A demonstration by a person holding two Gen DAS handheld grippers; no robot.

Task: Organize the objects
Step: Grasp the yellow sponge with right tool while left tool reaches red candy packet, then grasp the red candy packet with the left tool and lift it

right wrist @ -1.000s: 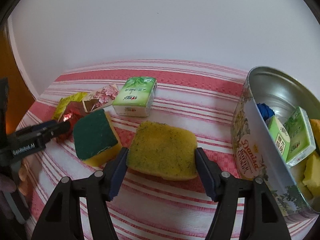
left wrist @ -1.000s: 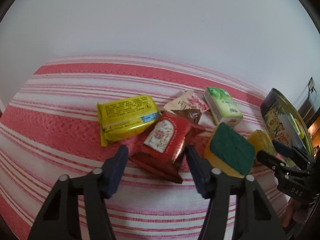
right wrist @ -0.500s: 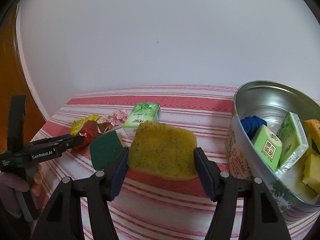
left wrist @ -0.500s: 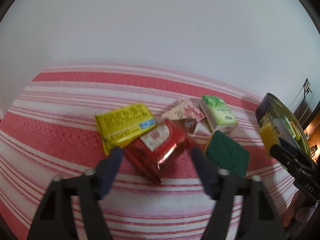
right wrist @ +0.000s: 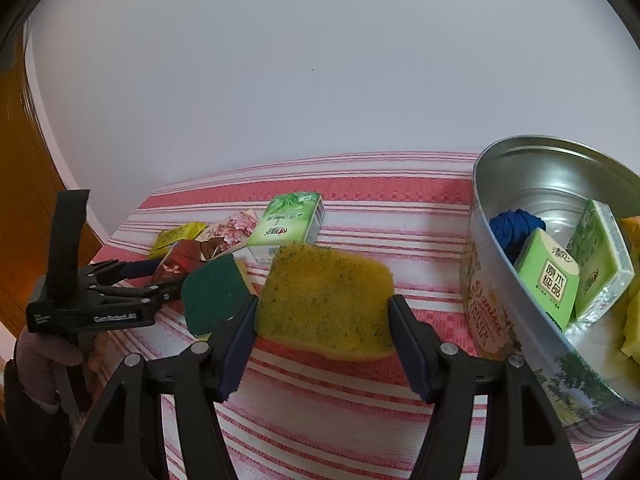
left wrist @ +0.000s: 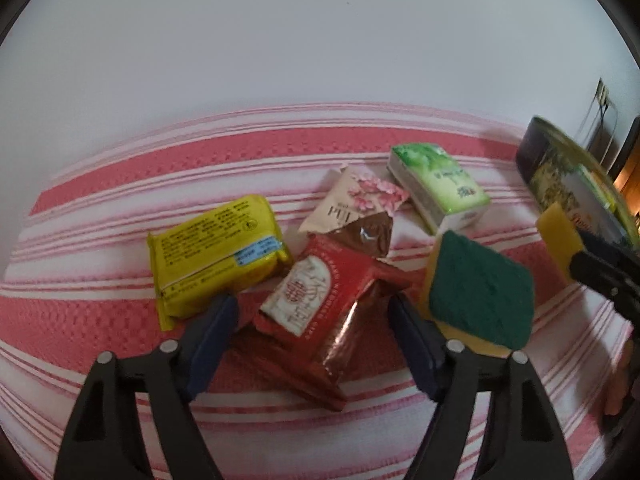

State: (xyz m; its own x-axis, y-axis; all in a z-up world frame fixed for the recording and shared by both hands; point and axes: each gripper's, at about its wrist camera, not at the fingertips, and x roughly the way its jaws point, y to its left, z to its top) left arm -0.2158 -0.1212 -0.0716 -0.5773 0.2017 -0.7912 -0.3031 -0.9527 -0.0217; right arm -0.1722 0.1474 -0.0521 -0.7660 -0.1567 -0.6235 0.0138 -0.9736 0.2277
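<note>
My right gripper (right wrist: 322, 312) is shut on a yellow sponge (right wrist: 326, 300) and holds it above the striped cloth, left of the round metal tin (right wrist: 532, 184). The tin holds green tissue packs (right wrist: 552, 288), a blue cloth (right wrist: 516, 228) and yellow sponges. My left gripper (left wrist: 314, 320) is open, its fingers on either side of a red snack packet (left wrist: 316, 304) lying on the cloth. A yellow packet (left wrist: 216, 248), a pink flowered packet (left wrist: 356, 200), a green tissue pack (left wrist: 440, 184) and a green-topped sponge (left wrist: 480, 300) lie around it.
The table is covered with a red and white striped cloth (left wrist: 100, 308) and stands against a white wall. A wooden door (right wrist: 20, 208) is at the left of the right wrist view. The tin (left wrist: 568, 176) stands at the cloth's right end.
The right gripper lifted the yellow sponge off the cloth and carried it toward the tin. The left gripper pulled back, then came down around the red packet again.
</note>
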